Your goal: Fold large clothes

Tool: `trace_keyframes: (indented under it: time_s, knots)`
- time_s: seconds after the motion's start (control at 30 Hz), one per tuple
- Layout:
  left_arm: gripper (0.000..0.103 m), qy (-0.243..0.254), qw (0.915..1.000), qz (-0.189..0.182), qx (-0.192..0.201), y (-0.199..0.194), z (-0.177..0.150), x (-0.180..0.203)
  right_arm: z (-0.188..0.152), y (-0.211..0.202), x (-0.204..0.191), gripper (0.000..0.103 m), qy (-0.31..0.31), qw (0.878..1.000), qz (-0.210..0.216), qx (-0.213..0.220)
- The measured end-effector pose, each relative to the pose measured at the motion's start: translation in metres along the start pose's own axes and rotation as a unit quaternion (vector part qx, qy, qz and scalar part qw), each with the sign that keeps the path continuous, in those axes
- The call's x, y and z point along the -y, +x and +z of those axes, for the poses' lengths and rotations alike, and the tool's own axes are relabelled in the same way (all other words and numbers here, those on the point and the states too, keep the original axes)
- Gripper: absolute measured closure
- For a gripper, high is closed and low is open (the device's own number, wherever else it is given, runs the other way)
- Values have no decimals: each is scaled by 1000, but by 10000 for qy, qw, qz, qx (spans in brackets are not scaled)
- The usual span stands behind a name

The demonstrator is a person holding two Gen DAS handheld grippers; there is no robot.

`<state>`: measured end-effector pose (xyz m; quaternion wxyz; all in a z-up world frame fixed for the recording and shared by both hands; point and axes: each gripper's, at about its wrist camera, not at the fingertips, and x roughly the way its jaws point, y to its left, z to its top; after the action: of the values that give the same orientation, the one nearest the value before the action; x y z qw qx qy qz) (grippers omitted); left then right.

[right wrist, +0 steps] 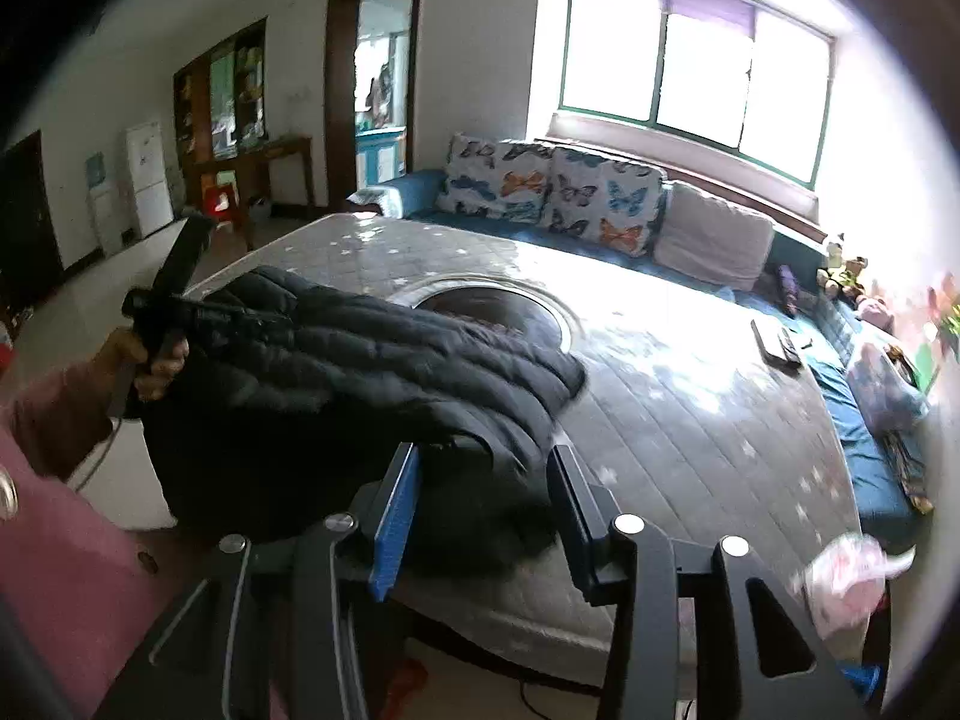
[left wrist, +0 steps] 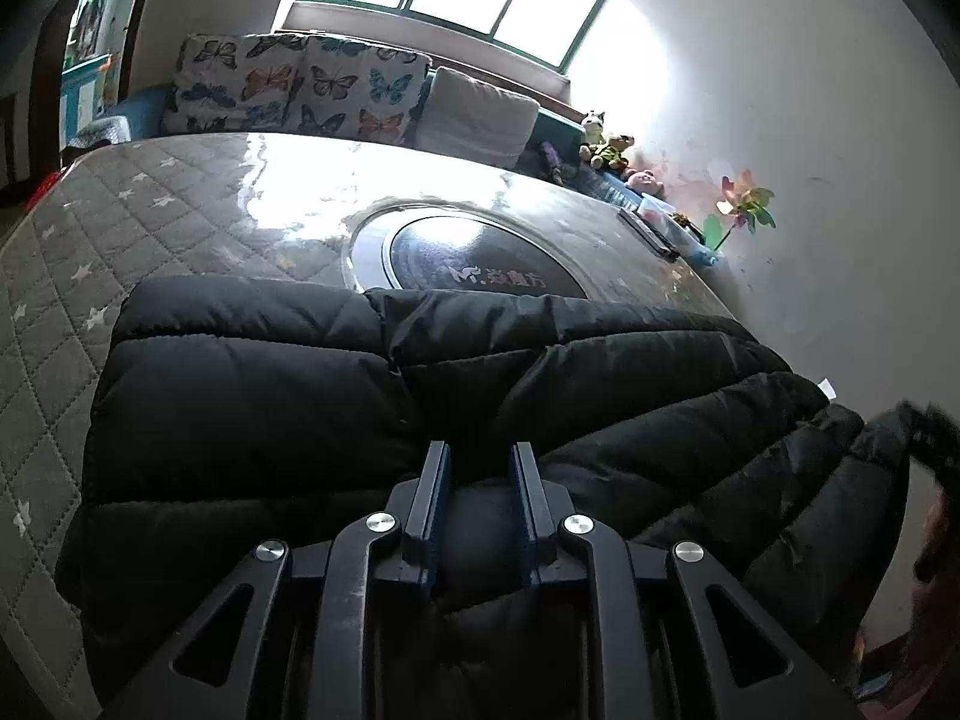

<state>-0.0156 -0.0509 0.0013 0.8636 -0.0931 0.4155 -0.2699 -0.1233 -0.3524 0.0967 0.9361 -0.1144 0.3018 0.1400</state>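
A black puffer jacket [left wrist: 300, 396] lies in a fold across the near part of the quilted table cover [left wrist: 120, 228]. My left gripper [left wrist: 480, 459] is shut on a ridge of its fabric, which fills the narrow gap between the blue pads. In the right wrist view the jacket [right wrist: 372, 372] is bunched, and its left end is lifted towards the person's hand [right wrist: 159, 360] holding the left tool. My right gripper [right wrist: 483, 468] is open just above the jacket's near edge. Its pads stand clear of the cloth.
A round dark hotplate [left wrist: 474, 258] is set into the table beyond the jacket. Remotes [right wrist: 777, 345] lie near the far right edge. A sofa with butterfly cushions [right wrist: 552, 192] runs under the window. A pink sleeve [right wrist: 54, 540] is at the lower left.
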Motion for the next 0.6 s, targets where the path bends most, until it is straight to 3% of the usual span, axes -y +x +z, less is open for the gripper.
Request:
trace_keyframes:
  time_s: [0.17, 0.3, 0.6]
  knots:
    - [80, 53, 9999, -87, 24, -1, -3, 0, 30, -20, -12, 54, -143, 9998, 124, 79]
    - [80, 112, 9999, -106, 69, -1, -4, 0, 47, -13, -18, 37, -111, 9998, -100, 110]
    - [80, 93, 9997, -177, 146, -6, -6, -4, 82, 125, -42, 36, 381, 9972, 445, -473]
